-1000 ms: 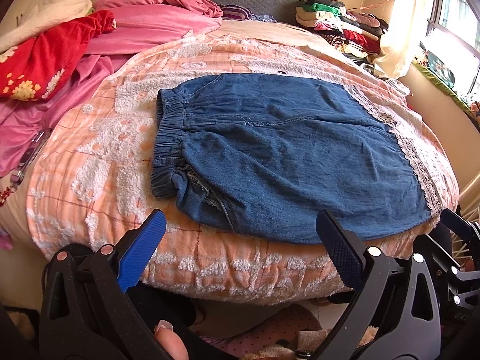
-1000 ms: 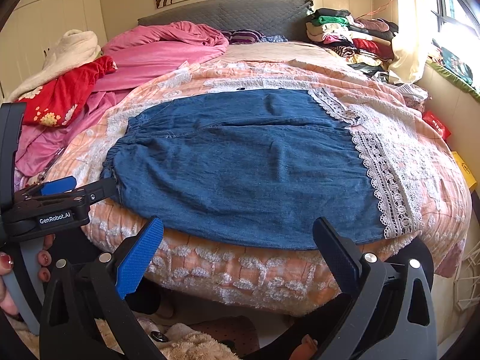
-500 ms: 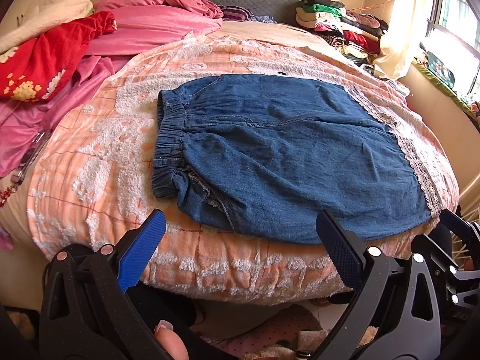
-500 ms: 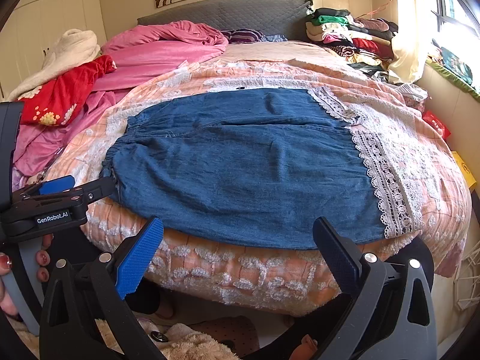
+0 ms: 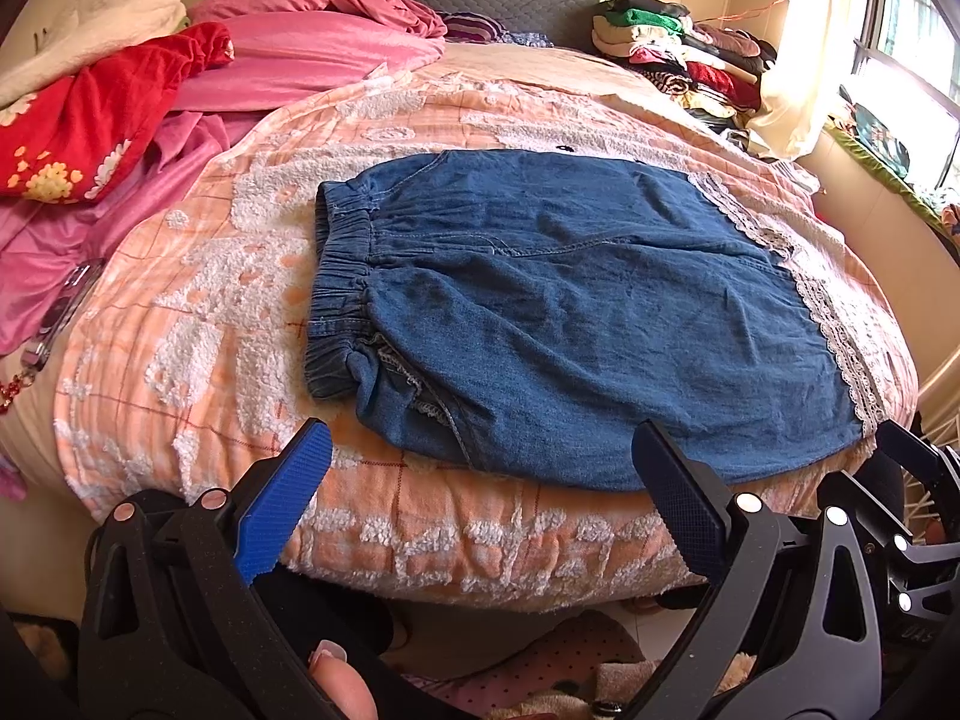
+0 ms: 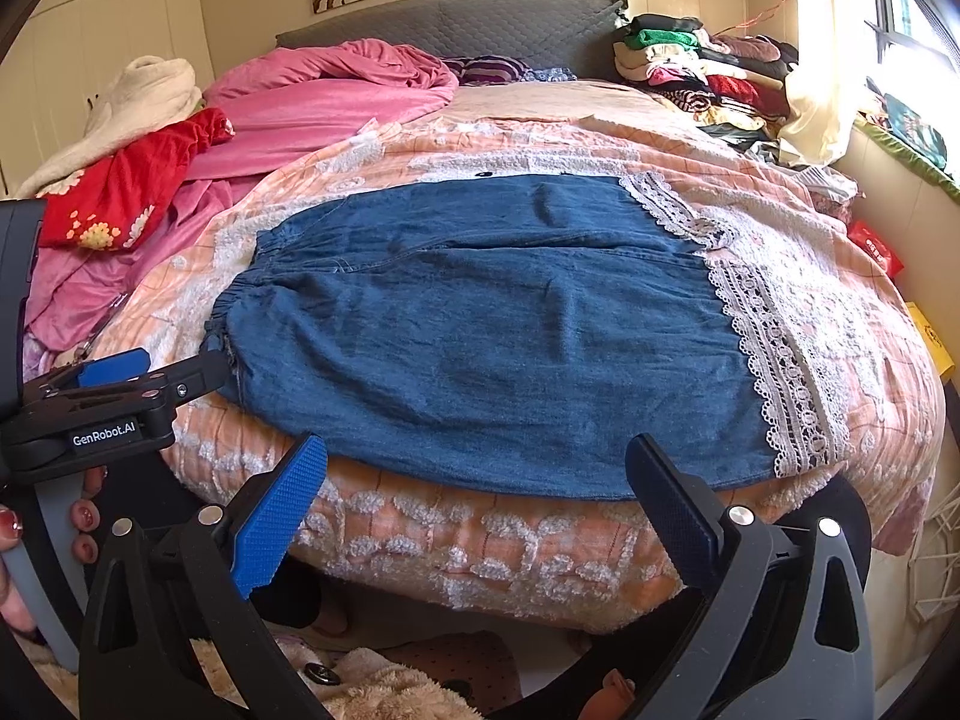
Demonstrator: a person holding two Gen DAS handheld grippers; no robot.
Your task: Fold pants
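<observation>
Blue denim pants [image 5: 552,312] [image 6: 492,330] lie flat on the bed, folded leg over leg, with the elastic waistband [image 5: 336,294] at the left and white lace hems [image 6: 774,354] at the right. My left gripper [image 5: 480,504] hangs open below the bed's near edge, in front of the waistband end, holding nothing. My right gripper [image 6: 474,504] is open too, off the near edge in front of the pants' middle, not touching the cloth. The left gripper's side also shows at the left of the right wrist view.
The pants rest on an orange and white bedspread [image 5: 198,300]. Pink bedding [image 6: 336,102], a red flowered cloth [image 6: 126,186] and a white blanket [image 6: 144,102] pile at the left. Stacked clothes [image 6: 696,66] sit at the back right by a window. A fluffy mat [image 6: 384,684] lies on the floor.
Both views have shifted only slightly; the pants lie as before and both grippers stay open.
</observation>
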